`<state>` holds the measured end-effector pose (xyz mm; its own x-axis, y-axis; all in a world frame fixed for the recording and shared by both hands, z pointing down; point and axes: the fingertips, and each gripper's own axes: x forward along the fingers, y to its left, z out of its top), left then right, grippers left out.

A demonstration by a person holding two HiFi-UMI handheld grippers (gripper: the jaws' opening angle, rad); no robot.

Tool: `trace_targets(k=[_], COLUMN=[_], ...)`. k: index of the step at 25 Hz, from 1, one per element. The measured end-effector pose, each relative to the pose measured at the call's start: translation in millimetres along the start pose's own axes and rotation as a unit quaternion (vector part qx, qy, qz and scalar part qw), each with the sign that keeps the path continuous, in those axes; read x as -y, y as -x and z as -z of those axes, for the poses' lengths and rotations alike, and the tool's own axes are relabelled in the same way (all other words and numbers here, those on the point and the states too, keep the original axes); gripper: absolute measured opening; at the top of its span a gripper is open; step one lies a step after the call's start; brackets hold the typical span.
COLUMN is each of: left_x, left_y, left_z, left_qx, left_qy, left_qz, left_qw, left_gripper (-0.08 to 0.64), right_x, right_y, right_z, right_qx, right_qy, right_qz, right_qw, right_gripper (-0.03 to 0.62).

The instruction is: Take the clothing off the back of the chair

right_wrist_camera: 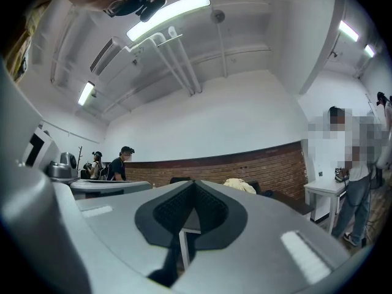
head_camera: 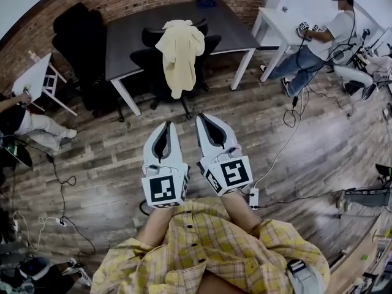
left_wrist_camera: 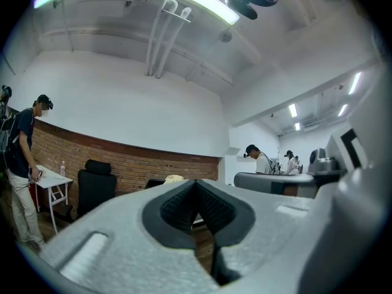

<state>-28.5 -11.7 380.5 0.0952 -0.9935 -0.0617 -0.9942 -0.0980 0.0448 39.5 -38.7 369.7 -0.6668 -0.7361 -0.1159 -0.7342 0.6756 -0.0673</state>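
I see pale-yellow cloth garment [head_camera: 179,57] draped over black office chair [head_camera: 146,60] back, well ahead of me. L gripper [head_camera: 166,126] & R gripper [head_camera: 201,117]: jaws together, empty.

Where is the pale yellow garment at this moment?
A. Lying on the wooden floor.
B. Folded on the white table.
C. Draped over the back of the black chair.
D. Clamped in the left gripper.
C: the head view shows the pale yellow garment hanging over the backrest of the black chair at the dark table.
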Motion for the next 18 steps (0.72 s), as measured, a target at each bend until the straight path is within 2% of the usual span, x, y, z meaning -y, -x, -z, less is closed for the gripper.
trace_targets(k=[18], left_x=[-81.6], left_y=[-105.3], left_z=[-16.4], left_qx=[0.012], left_qy=[0.005], left_qz=[0.076], left_qw=[0.9970], left_gripper=[0.000], right_x=[10.1], right_y=[-123.7], right_z=[1.1], right_qx=[0.003], right_qy=[0.018], right_qz=[0.071], right_qw=[0.997], right_gripper=[0.002])
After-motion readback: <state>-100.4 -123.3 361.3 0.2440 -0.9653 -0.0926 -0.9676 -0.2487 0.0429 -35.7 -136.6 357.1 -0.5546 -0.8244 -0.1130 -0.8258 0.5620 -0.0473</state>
